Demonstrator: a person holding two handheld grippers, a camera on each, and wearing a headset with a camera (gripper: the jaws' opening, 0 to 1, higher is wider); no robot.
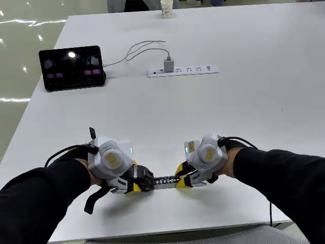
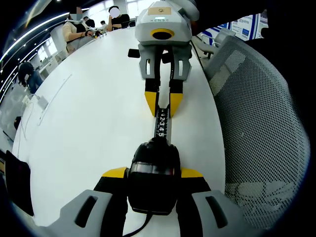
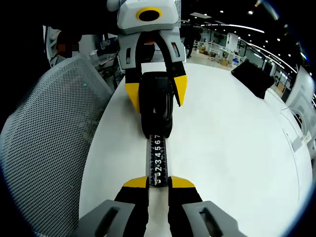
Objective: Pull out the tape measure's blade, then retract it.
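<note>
One tape (image 1: 147,179) spans two tongs. The left tongs (image 2: 153,174) clamp its case (image 3: 155,101); the right tongs (image 3: 158,181) pinch its blade (image 2: 162,126).

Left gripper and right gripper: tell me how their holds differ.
The left gripper clamps the black tape measure case; the right gripper pinches only the blade end. The left gripper's jaws stand wide around the case; the right gripper's are nearly closed. Both are yellow-tipped and face each other.

Your white table (image 1: 244,101) carries a dark tablet (image 1: 71,67), a power strip (image 1: 183,70) with trailing cable (image 1: 137,51), and a paper cup (image 1: 166,7).
</note>
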